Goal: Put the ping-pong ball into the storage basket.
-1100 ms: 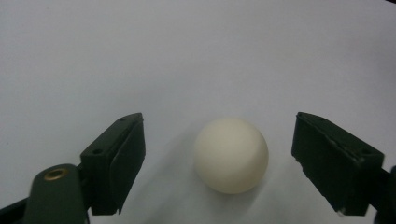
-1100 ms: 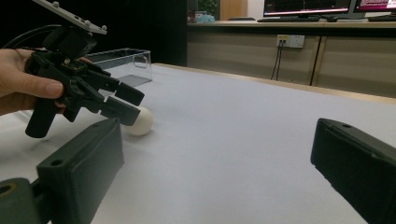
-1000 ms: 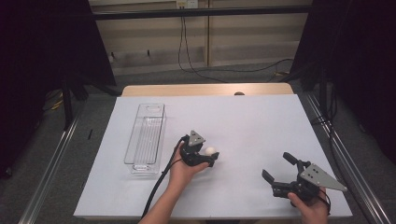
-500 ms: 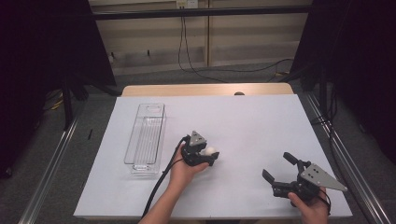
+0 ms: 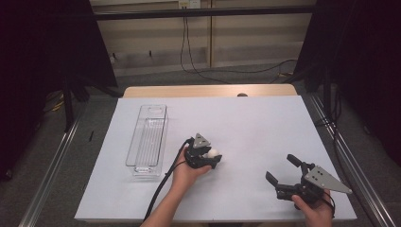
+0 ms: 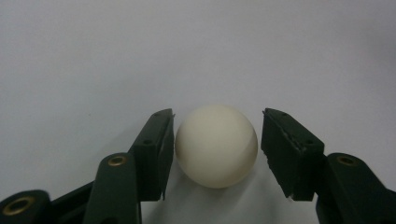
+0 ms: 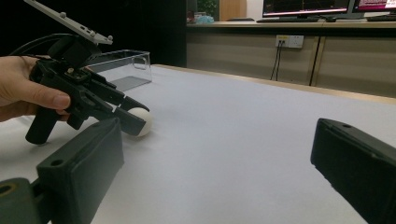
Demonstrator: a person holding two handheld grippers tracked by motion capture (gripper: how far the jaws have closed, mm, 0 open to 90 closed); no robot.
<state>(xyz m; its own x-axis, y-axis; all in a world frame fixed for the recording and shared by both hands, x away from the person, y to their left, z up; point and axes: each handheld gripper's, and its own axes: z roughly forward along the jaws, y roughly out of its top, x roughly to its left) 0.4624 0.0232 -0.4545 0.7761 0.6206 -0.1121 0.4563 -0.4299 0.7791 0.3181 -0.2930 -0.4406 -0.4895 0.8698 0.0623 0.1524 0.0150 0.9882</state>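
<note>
The step in hand looks like a pick-up of the small cream-white ball (image 6: 216, 145), which rests on the white-covered surface (image 5: 265, 123) a little toward 7 o'clock of its middle, at about 3 o'clock from the clear plastic oblong bin (image 5: 147, 140). The left gripper (image 5: 211, 156) straddles the ball, and its fingers (image 6: 156, 154) have just been closing. In the left gripper view one pad sits against the ball's side, or nearly so, while a thin gap shows at the other pad, so the grip is not yet made.

To do this well, I judge the hand should keep level and let the fingers finish closing with the ball's widest part centred between the pads. A round, smooth ball tends to squirt forward if pinched off-centre. A gentle, even squeeze and a check that both pads bear on it should come before any lift.

The right gripper (image 5: 283, 173) rests near the surface's 5 o'clock corner, its fingers spread wide with nothing between them, well apart from the ball.
</note>
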